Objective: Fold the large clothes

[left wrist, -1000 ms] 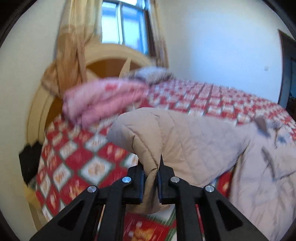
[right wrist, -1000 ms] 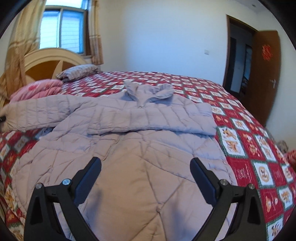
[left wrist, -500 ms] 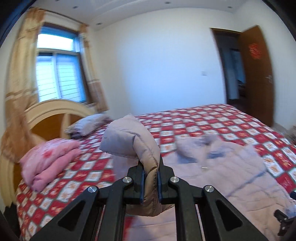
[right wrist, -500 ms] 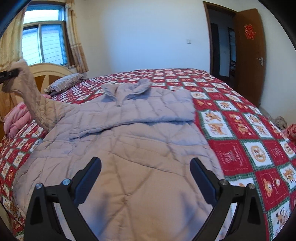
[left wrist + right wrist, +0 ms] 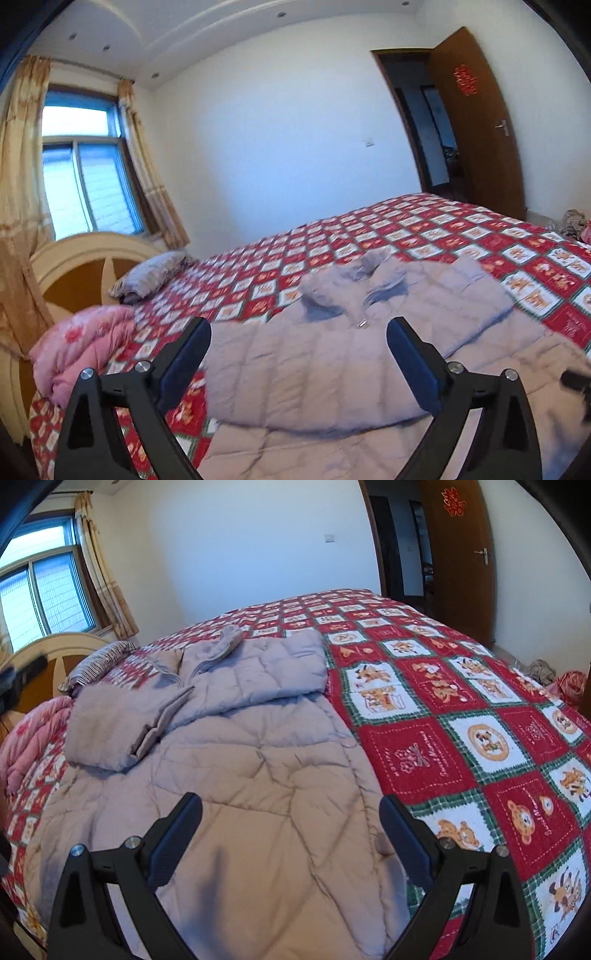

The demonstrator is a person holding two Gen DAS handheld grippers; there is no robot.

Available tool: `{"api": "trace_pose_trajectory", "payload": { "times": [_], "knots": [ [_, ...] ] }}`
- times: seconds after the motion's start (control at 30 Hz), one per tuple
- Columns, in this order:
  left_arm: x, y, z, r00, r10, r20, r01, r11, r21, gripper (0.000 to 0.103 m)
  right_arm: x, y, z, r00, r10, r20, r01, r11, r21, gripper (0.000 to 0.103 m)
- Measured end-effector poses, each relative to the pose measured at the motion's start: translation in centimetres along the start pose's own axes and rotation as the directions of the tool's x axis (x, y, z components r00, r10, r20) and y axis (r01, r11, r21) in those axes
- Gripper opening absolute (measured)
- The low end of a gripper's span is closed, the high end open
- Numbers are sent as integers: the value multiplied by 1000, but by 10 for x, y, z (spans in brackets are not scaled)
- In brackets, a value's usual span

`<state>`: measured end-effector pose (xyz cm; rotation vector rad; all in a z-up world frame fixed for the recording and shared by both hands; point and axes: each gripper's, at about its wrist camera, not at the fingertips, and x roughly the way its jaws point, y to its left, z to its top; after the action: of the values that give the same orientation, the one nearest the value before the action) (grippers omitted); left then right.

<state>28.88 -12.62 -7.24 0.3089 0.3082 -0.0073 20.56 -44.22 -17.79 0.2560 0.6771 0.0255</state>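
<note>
A long grey quilted down coat [image 5: 236, 775] lies front up on the bed, collar toward the far side. Both sleeves are folded across its chest; the left sleeve [image 5: 110, 731] lies on top. In the left wrist view the coat [image 5: 332, 362] fills the lower middle. My left gripper [image 5: 299, 365] is open and empty, held above the folded sleeve. My right gripper [image 5: 291, 834] is open and empty above the coat's lower part.
The bed has a red and white patchwork quilt [image 5: 480, 738]. A folded pink blanket [image 5: 85, 350] and a striped pillow [image 5: 147, 273] lie by the cream headboard [image 5: 85, 254]. An open brown door [image 5: 461, 554] is at the far right.
My left gripper carried the left sleeve across the coat's chest, opened and let it go. The sleeve now lies folded on the coat. The right gripper stayed open.
</note>
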Motion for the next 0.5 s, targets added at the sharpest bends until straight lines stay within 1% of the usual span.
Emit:
{"api": "trace_pose_trajectory", "payload": {
  "times": [0.03, 0.07, 0.1, 0.17, 0.23, 0.3, 0.33, 0.37, 0.4, 0.43, 0.47, 0.5],
  "knots": [
    [6, 10, -7, 1000, 14, -18, -14, 1000, -11, 97, 0, 4, 4, 1000, 15, 0, -15, 1000, 5, 99],
    [14, 23, -17, 998, 43, -48, -44, 999, -19, 97, 1, 8, 8, 1000, 30, 1, -30, 1000, 5, 99],
    [24, 37, -28, 993, 75, -89, -78, 997, -25, 97, 3, 12, 10, 999, 40, 0, -40, 999, 3, 99],
    [42, 58, -49, 977, 124, -173, -132, 991, -37, 97, 10, 30, 20, 997, 79, -12, -79, 997, -11, 99],
    [56, 81, -71, 955, 156, -252, -178, 982, -66, 97, 18, 47, 27, 993, 114, -22, -114, 993, -20, 98],
    [68, 106, -95, 919, 205, -336, -247, 965, -86, 97, 30, 65, 34, 988, 151, -38, -152, 988, -24, 98],
    [71, 112, -101, 910, 216, -355, -263, 961, -89, 97, 37, 76, 38, 985, 164, -49, -165, 986, -28, 98],
    [74, 122, -111, 896, 225, -383, -282, 954, -100, 97, 46, 89, 42, 985, 165, -60, -167, 985, -40, 98],
    [77, 125, -116, 890, 223, -399, -287, 952, -109, 97, 53, 98, 43, 984, 162, -69, -166, 984, -57, 98],
    [81, 129, -123, 883, 217, -417, -290, 949, -120, 97, 63, 109, 45, 983, 163, -87, -170, 982, -79, 96],
    [84, 135, -129, 873, 214, -437, -296, 946, -129, 97, 72, 117, 46, 981, 163, -102, -172, 981, -89, 93],
    [88, 138, -133, 867, 212, -451, -301, 944, -135, 97, 79, 122, 46, 980, 159, -115, -170, 981, -89, 88]
  ]
}}
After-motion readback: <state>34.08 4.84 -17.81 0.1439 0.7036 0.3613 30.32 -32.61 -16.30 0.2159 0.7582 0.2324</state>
